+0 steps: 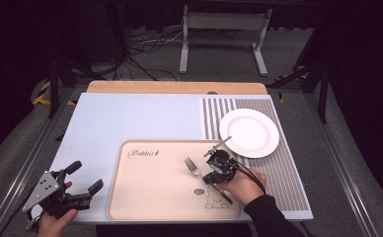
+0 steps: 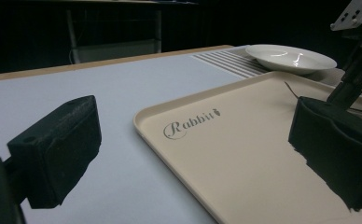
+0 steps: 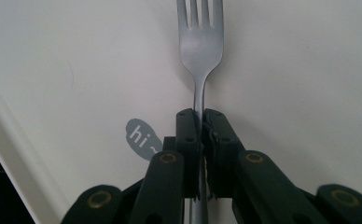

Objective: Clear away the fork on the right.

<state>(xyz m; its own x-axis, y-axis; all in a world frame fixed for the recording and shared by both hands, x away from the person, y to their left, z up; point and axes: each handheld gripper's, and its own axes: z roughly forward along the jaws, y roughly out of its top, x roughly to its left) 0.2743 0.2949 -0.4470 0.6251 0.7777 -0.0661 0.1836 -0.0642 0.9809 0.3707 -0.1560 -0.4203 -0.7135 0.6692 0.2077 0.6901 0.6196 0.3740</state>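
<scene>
The fork [image 3: 200,46] lies on the beige tray [image 1: 145,197], toward its right half, tines pointing to the far left and handle running back toward the near right. The right gripper [image 3: 201,116] has its 2 jaws closed tight on the fork's neck just behind the tines, so the grasp looks made; whether the fork is already lifted clear of the tray or resting on it cannot be told from these views. If the aim is to set the fork out beside or on the white plate [image 1: 249,132], the pick is done and the carry and the placing are left. That plate sits just off the tray's far right corner, on the striped mat [image 1: 288,177], close to the gripper, with nothing between them but the tray's raised rim, which the fork would need to clear. The left gripper [image 1: 83,190] hovers at the near left of the tabletop [image 1: 130,118], just off the tray's left edge, its jaws spread wide and holding nothing, well apart from the fork. The tray carries printed lettering at its far left and a small cartoon figure near the right hand [image 1: 241,186].
</scene>
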